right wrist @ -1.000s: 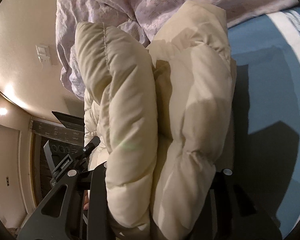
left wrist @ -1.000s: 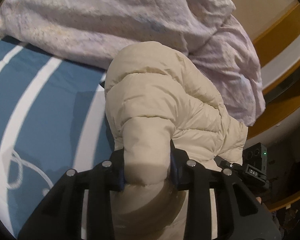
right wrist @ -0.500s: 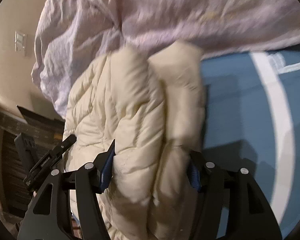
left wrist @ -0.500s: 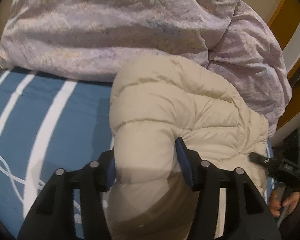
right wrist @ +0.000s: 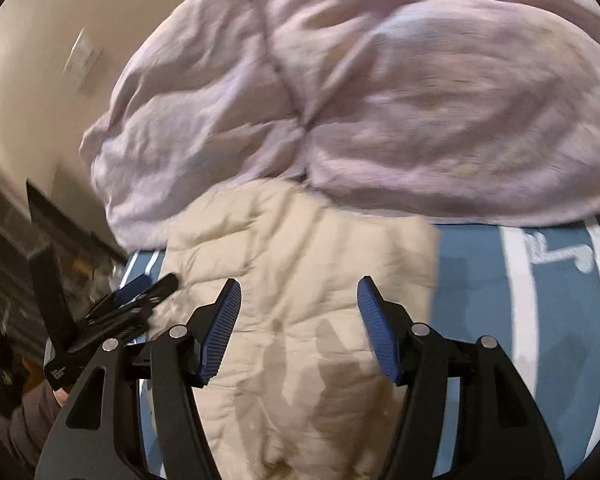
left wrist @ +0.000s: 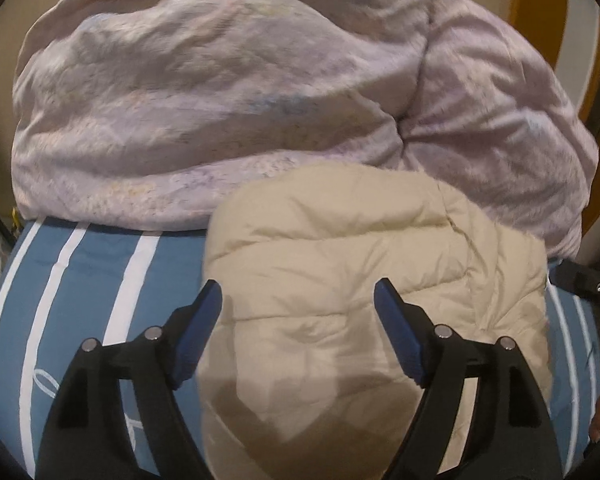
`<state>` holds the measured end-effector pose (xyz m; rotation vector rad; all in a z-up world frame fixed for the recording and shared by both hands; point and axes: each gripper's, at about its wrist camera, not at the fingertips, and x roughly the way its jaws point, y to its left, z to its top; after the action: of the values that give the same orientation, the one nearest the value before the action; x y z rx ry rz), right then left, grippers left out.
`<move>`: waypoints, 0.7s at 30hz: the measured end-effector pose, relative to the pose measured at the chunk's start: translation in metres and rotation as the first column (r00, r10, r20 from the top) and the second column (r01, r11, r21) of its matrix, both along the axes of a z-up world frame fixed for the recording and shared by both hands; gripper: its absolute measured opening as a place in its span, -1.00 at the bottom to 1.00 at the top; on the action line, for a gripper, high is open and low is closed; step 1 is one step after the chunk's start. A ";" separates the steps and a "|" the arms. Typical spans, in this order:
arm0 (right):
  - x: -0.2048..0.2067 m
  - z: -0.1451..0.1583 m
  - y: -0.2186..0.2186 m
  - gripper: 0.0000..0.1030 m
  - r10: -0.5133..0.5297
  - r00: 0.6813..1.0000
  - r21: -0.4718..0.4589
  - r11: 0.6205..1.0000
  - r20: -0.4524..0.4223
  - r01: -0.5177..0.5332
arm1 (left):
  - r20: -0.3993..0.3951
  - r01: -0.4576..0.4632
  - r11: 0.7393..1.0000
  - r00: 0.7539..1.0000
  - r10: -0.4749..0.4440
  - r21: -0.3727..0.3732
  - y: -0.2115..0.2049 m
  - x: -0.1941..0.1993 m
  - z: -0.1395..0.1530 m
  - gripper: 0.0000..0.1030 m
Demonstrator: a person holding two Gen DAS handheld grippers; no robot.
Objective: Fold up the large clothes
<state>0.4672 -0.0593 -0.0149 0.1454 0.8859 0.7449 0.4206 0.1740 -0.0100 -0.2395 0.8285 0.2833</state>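
1. Looking down my left hand-held gripper (left wrist: 298, 300), I see its blue pads spread wide apart with nothing pinched between them; the cream puffer jacket (left wrist: 364, 280) lies beneath and ahead of the gap.
2. My right hand-held gripper (right wrist: 298, 296) is likewise spread, its ribbed blue pads on either side of the jacket's quilted panels without clamping them. From this view I can also make out the left one at the jacket's far edge, though blur hides detail.
3. The jacket rests as a bundled, folded-over mass on the bed, on the blue sheet with white stripes (left wrist: 80, 280). Its far end lies against the heap of lilac duvet (left wrist: 220, 100); whether it tucks under that heap I cannot tell.
4. Handling, as I judge it: light, very soft and springy. The padded baffles will compress under the pads and puff back, so a fold will likely lift open unless pressed flat. The shell looks smooth and probably slippery, so a shallow pinch could slide off.
5. Where I would take hold: on a stitched seam or an outer edge of the bundle, where the fabric is thinner and the pads can close well past the padding, not across a fat baffle.
6. The risk I watch is dragging the duvet along with the jacket.
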 end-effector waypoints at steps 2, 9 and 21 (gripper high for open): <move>-0.003 -0.006 0.018 0.21 0.020 1.000 -0.042 0.999 0.023 -0.019 | -0.013 0.013 0.999 1.000 -0.013 0.042 -0.009 0.004 -0.005 0.52; 0.000 -0.049 0.038 0.14 -0.015 0.997 -0.209 0.977 0.080 0.031 | -0.051 0.026 0.992 0.999 -0.019 0.125 -0.019 0.009 -0.027 0.62; -0.002 -0.071 0.037 0.14 -0.043 0.992 -0.211 0.975 0.116 0.067 | -0.051 0.018 0.995 0.999 -0.012 0.101 -0.013 0.019 -0.048 0.74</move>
<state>0.4655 -0.0221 -0.0857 -0.0623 0.8468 0.5954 0.4392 0.1613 -0.0576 -0.1310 0.8631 0.3178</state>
